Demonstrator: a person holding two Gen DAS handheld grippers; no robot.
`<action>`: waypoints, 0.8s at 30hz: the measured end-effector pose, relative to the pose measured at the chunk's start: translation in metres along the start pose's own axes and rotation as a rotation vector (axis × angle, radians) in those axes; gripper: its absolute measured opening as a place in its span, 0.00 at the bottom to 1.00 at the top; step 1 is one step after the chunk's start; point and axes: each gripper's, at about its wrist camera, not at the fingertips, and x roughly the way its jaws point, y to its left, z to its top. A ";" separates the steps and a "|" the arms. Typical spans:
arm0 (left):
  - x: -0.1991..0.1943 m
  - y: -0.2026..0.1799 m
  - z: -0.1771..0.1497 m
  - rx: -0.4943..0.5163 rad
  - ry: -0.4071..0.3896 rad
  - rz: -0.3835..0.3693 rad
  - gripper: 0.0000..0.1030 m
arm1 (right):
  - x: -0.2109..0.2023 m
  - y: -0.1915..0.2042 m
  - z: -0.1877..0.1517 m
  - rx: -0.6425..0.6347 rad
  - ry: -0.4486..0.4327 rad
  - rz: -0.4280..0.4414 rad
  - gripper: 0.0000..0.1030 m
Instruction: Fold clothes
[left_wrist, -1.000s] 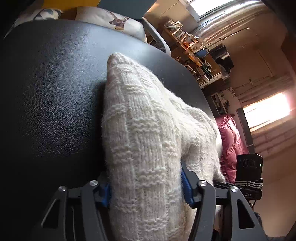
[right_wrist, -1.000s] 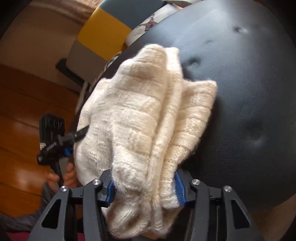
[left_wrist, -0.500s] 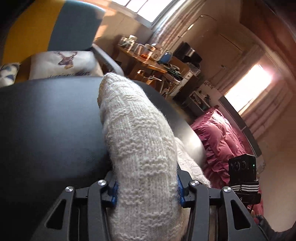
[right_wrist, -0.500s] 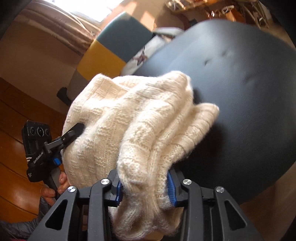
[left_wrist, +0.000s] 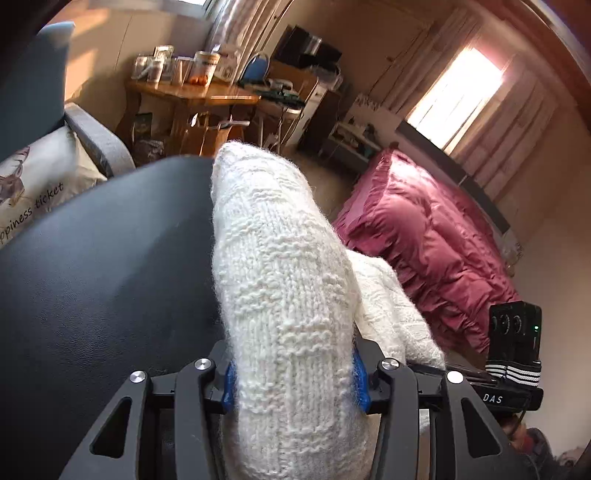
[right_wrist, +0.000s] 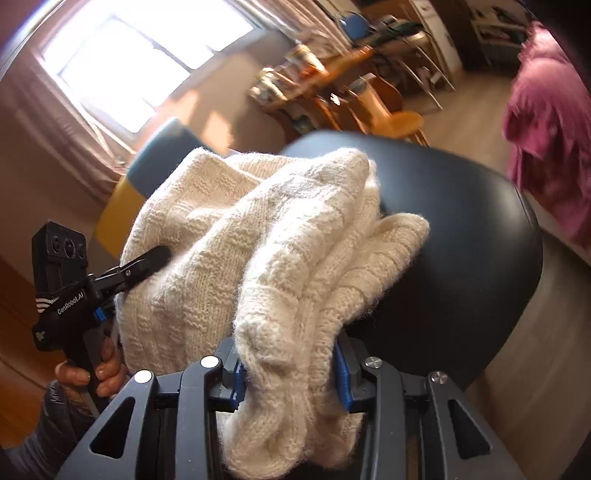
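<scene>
A cream knitted sweater is bunched up and held off the black leather seat. My left gripper is shut on a thick fold of it, its blue pads pressed into the knit. In the right wrist view the same sweater rises in several folds over the black seat. My right gripper is shut on another bunch at its near edge. The left gripper shows there at the left, clamped into the knit, with a hand on its handle.
A pink quilted bed lies to the right. A wooden table with jars stands behind. A deer-print cushion sits on a grey chair to the left. The other gripper's camera shows at the right edge. Wooden chairs stand beyond the seat.
Both grippers have lifted and tilted upward with the sweater; the seat drops lower in view and more of the room shows. Both grips stay unchanged.
</scene>
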 end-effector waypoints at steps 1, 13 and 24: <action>0.013 0.004 -0.002 0.004 0.034 0.024 0.47 | -0.004 -0.015 0.000 0.023 0.014 -0.001 0.36; 0.011 0.062 -0.021 -0.154 0.096 0.012 0.70 | -0.004 -0.050 -0.018 0.187 -0.004 0.121 0.51; -0.031 0.031 0.014 -0.084 -0.089 0.043 0.72 | -0.019 0.065 0.041 -0.245 -0.167 -0.029 0.53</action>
